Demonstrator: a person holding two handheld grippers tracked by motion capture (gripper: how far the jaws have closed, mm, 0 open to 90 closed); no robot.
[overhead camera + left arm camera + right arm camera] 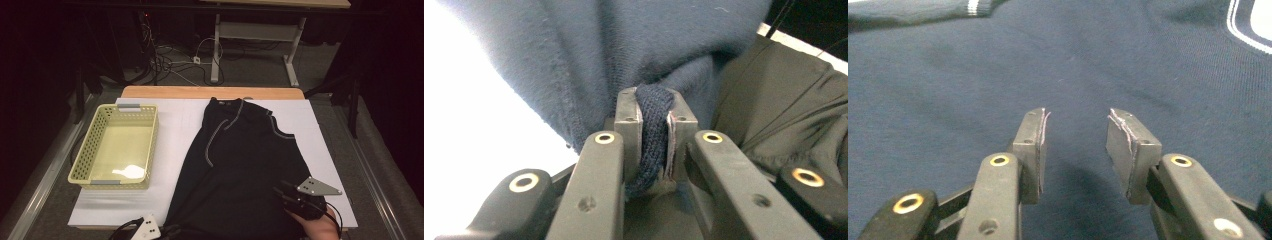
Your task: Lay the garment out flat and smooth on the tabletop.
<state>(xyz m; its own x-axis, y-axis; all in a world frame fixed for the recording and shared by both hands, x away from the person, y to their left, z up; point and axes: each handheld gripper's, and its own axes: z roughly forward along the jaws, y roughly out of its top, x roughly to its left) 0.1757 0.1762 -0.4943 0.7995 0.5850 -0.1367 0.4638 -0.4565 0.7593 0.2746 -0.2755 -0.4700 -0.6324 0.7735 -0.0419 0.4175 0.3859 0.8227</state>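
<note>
We see one dark sweater (235,165) just right of the one yellow basket (117,145). Our left gripper (655,135) pinches its hem; our right gripper (1075,145) hovers over it, jaws apart, empty.

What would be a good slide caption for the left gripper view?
Left gripper pinching a fold of the dark blue garment between its jaws above the white table cover.
</note>
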